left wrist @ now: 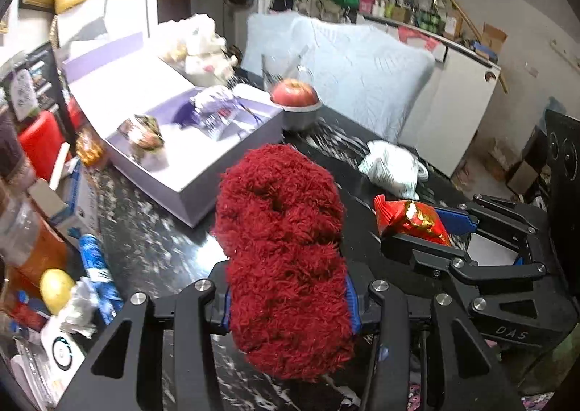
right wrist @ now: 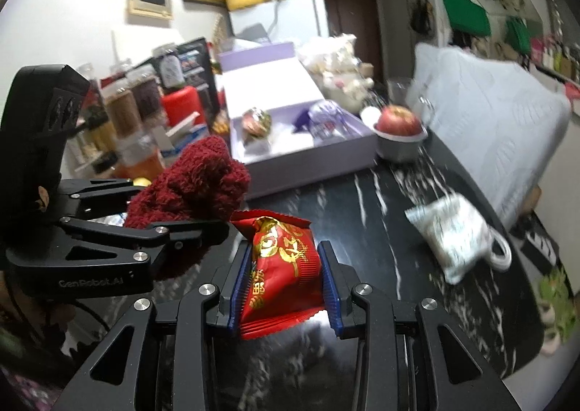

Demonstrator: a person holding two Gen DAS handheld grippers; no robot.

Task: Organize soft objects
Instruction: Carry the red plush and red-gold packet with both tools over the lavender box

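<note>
Both tools are loaded and held above the dark marbled bench (right wrist: 380, 229), so the sorting appears to be in mid-course. The left tool (left wrist: 288, 302) is clamped on a shaggy dark-red plush item (left wrist: 282, 244), which bulges well past its blue pads. The right tool (right wrist: 282, 280) pinches a red snack packet (right wrist: 281, 262) with gold print between its pads, close beside the left one. Ahead, the open lavender box (left wrist: 188, 190) already holds a round foil-wrapped piece (left wrist: 143, 132) and a purple wrapped bundle (left wrist: 214, 110), which suggests it is the collecting place, though that is a guess. A white patterned pouch (right wrist: 458, 237) lies loose on the bench, apparently yet to be dealt with. Neither held thing has reached the box.
</note>
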